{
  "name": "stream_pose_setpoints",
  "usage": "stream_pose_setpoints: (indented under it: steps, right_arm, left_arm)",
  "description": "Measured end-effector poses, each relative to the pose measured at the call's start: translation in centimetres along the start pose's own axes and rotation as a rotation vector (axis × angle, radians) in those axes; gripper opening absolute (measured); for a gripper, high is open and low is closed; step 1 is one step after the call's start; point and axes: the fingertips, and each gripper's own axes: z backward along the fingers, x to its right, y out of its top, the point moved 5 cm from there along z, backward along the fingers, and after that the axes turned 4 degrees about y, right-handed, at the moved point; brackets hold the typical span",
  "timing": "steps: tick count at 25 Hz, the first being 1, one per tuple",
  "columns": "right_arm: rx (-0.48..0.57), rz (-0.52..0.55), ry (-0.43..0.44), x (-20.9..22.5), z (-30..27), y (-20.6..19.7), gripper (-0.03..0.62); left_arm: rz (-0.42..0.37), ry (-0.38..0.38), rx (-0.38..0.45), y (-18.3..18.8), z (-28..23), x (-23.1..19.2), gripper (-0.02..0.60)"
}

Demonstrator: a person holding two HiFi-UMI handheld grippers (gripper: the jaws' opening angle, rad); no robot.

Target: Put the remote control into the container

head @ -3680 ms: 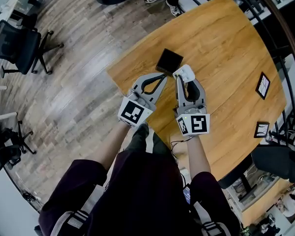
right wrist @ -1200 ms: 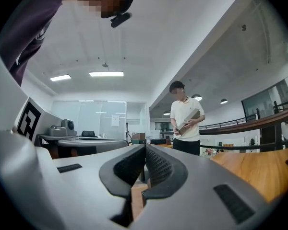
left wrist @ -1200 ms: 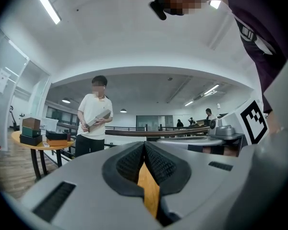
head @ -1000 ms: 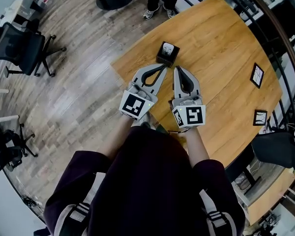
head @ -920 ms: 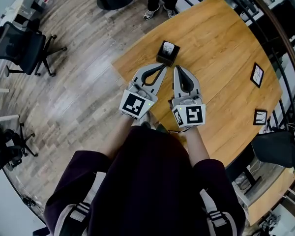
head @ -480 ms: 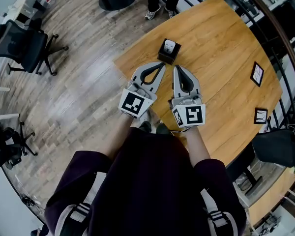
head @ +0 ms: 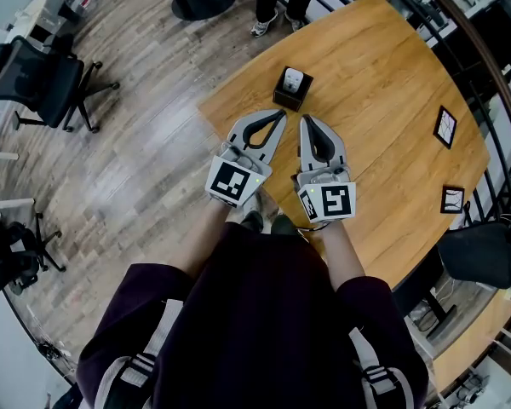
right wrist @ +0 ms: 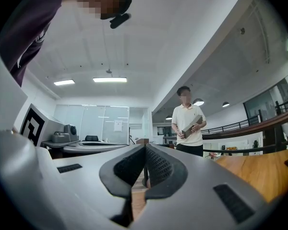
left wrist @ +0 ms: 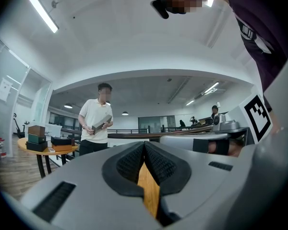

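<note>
A small black container (head: 290, 92) stands near the left edge of the wooden table (head: 383, 83). The white remote control (head: 294, 79) stands upright inside it, its top showing above the rim. Both grippers lie side by side just short of the container, pointing at it. My left gripper (head: 282, 114) is shut with nothing between its pads, and its tip is a little short of the container. My right gripper (head: 305, 119) is shut and empty too. In the left gripper view the left gripper (left wrist: 144, 145) has its pads meeting, as has the right gripper (right wrist: 145, 148) in the right gripper view.
Two black-framed cards (head: 445, 128) (head: 452, 202) lie at the table's right side. The table's left edge runs close beside the container. A person (left wrist: 97, 123) stands beyond the table holding a grey box. An office chair (head: 38, 75) stands on the floor at left.
Earlier my right gripper held the white remote beside the container; now the remote stands inside it and the gripper has let go. Over the last second both grippers hardly moved.
</note>
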Motion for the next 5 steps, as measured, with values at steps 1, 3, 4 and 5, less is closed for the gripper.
stream_pose_setpoints:
  steps: [1, 3, 4, 5]
  right_arm:
    - [0.001, 0.0, 0.0, 0.02, 0.05, 0.05, 0.017]
    - [0.001, 0.0, 0.0, -0.14, 0.27, 0.22, 0.017]
    - [0.0, 0.0, 0.001, -0.27, 0.41, 0.3, 0.016]
    - [-0.001, 0.0, 0.002, -0.41, 0.55, 0.39, 0.017]
  left_arm:
    - [0.002, 0.0, -0.001, 0.02, -0.02, 0.08, 0.012]
    - [0.005, -0.002, -0.001, 0.18, 0.16, 0.28, 0.012]
    - [0.005, -0.002, -0.001, 0.28, 0.29, 0.39, 0.012]
    - [0.005, -0.002, 0.0, 0.38, 0.43, 0.5, 0.012]
